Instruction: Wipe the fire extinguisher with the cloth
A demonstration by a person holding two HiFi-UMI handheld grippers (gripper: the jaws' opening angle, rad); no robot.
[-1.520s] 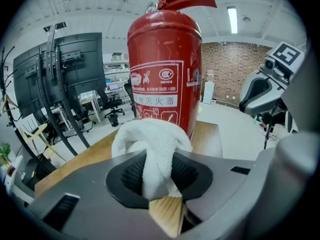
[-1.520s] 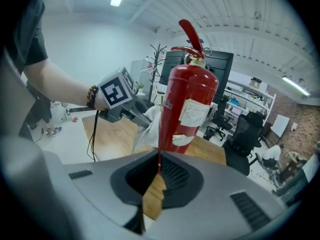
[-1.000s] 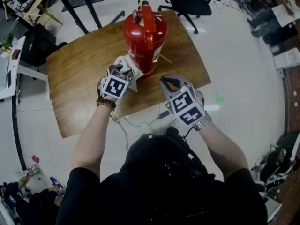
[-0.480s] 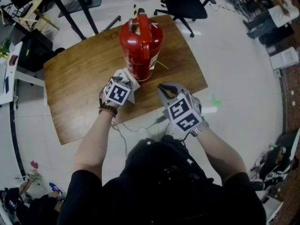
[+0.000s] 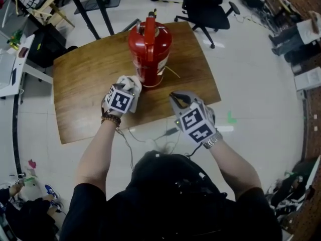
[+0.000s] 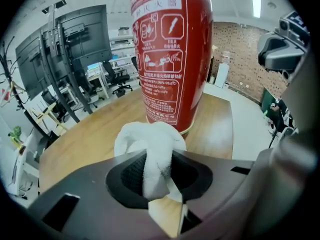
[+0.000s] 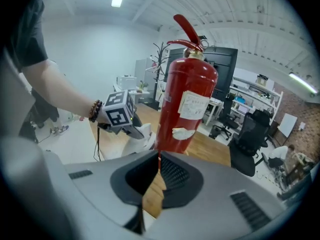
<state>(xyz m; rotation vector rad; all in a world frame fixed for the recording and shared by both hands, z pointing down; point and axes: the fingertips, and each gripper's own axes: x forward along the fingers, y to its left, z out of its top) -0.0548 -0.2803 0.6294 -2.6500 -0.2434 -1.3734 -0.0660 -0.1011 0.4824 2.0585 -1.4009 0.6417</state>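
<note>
A red fire extinguisher [image 5: 149, 51] stands upright on the wooden table [image 5: 85, 74]; its labelled body [image 6: 172, 54] fills the left gripper view, and the right gripper view shows its whole height [image 7: 186, 106]. My left gripper [image 5: 129, 86] is shut on a white cloth [image 6: 150, 144], whose bunched end sits just in front of the extinguisher's base near the tabletop. The cloth [image 5: 131, 83] shows low at the cylinder's left side in the head view. My right gripper [image 5: 175, 96] is shut with nothing between its jaws, hovering over the table's near edge to the right of the extinguisher.
Black office chairs [image 5: 208, 6] stand beyond the table, desks and dark stands [image 5: 80, 4] at the far left. A cable [image 5: 150, 134] hangs off the table's near edge. Screens [image 6: 65, 54] and workbenches line the room behind the extinguisher.
My left gripper has sunk with the cloth along the extinguisher's left side toward its base. The right gripper has stayed where it was.
</note>
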